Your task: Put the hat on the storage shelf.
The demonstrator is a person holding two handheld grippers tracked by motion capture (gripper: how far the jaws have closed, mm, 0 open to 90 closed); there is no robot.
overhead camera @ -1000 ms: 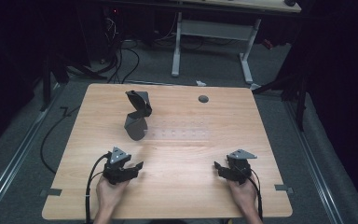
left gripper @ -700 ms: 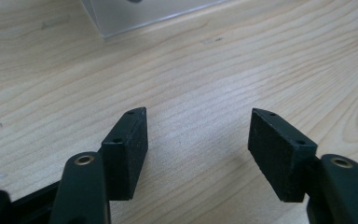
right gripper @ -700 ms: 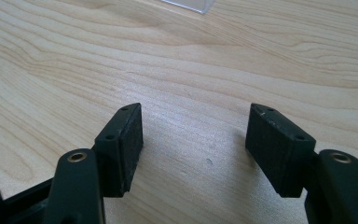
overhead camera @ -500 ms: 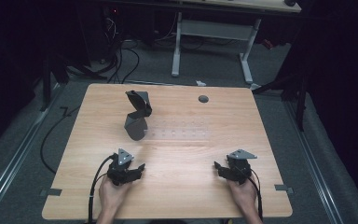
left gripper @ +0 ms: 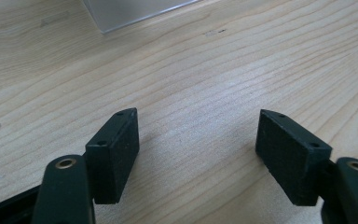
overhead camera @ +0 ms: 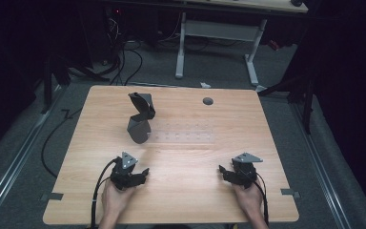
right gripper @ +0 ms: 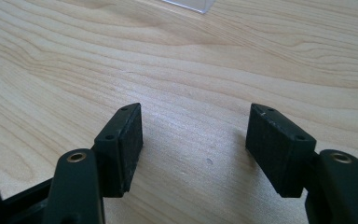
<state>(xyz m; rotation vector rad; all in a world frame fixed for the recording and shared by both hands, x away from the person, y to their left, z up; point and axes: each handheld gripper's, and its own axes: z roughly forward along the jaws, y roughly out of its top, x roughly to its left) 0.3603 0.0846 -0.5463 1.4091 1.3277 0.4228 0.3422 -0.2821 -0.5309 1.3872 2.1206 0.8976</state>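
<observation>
Near the front edge of the wooden table (overhead camera: 186, 200), I hold my two grippers low over the bare boards, one in each hand. My left gripper (overhead camera: 143, 175) sits at the near left, its jaws spread wide with nothing between them; they have just been opening further. From the left gripper view, its two black pads (left gripper: 114, 154) stand well apart above plain wood grain. My right gripper (overhead camera: 223, 172) rests at the near right, its jaws likewise released and empty, and the right gripper view shows its pads (right gripper: 121, 144) parted over the tabletop. The two tools lie well apart from each other, both pointing toward the middle of the table.

Farther back, left of centre, stands the dark grey container (overhead camera: 140, 125), upright with its flap raised and tilted back. It is well clear of both grippers, nearer to my left one. Just to its right a clear plastic tray (overhead camera: 183, 137) lies flat on the wood, hard to make out against the surface; a corner of it shows at the top of each gripper view. A small round hole (overhead camera: 208, 101) marks the table near its far edge. Cables (overhead camera: 97, 191) trail from each tool.
</observation>
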